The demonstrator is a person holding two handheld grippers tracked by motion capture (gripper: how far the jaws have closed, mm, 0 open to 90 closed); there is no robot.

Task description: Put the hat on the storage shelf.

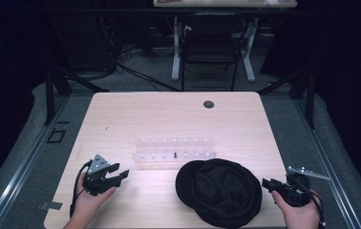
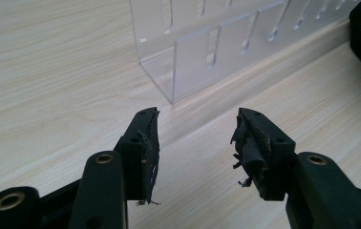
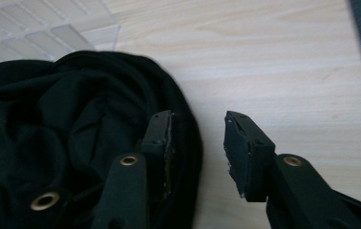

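Nothing is gripped yet: my left gripper (image 1: 116, 174) and right gripper (image 1: 270, 184) both gape empty. The black hat (image 1: 221, 191) lies on the counter (image 1: 169, 114), beside the clear rack (image 1: 174, 152), untouched.

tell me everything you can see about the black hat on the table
The black hat looks like soft, creased fabric, with a rounded crown and a short brim at its left. It lies on the wooden table, at the near edge, just in front of the clear plastic rack. The right gripper is open beside its edge, not gripping it.
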